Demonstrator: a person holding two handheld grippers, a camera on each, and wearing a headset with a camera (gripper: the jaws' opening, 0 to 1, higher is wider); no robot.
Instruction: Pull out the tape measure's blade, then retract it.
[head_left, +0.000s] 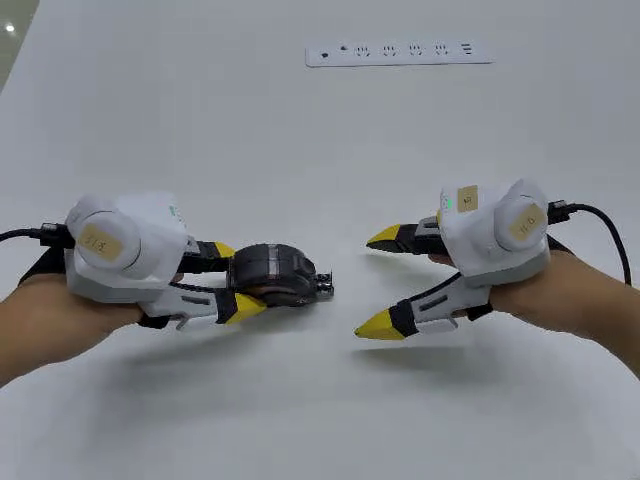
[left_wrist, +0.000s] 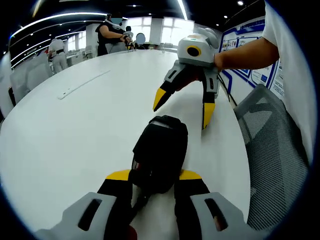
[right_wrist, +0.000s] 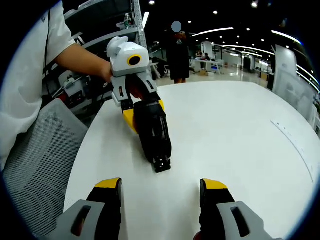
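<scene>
The left gripper (head_left: 236, 278) has its yellow-tipped jaws clamped on the tape measure (head_left: 275, 273), one jaw on each side of the dark, round case. The case sits low over the white table (head_left: 300, 150), near the middle, in front of the person. A small metal hook (head_left: 325, 288) sits tight against the front of the case and points across at the right gripper (head_left: 380, 282). That gripper is a little way off, not touching the tape measure, and its jaws are wide apart with nothing between them. Each gripper has a tan sticker (head_left: 100, 240) on its white body, but the writing is too small to read. A long white power strip (head_left: 398, 52) lies at the far side of the table. Blue posters (left_wrist: 250, 50) hang on the wall behind, and their words are too tiny to read. A grey mesh chair (left_wrist: 270, 150) stands beside the table.
</scene>
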